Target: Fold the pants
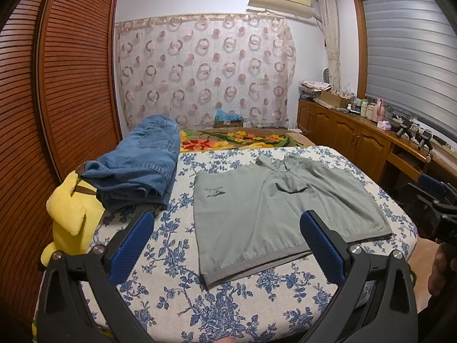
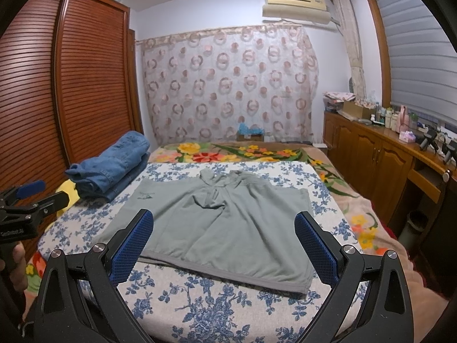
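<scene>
Both grippers, left (image 1: 225, 245) and right (image 2: 224, 244), hung wide and empty over gray pants (image 1: 274, 203) lying flat on the bed (image 1: 177, 294); folded jeans (image 1: 137, 168) sat beside them.

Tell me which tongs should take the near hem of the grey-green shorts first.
Probably the left tongs: open, with the near hem of the grey-green shorts lying between its tips in the left wrist view. The right tongs, also open, hover nearer the shorts' right hem corner, so either could start.
</scene>
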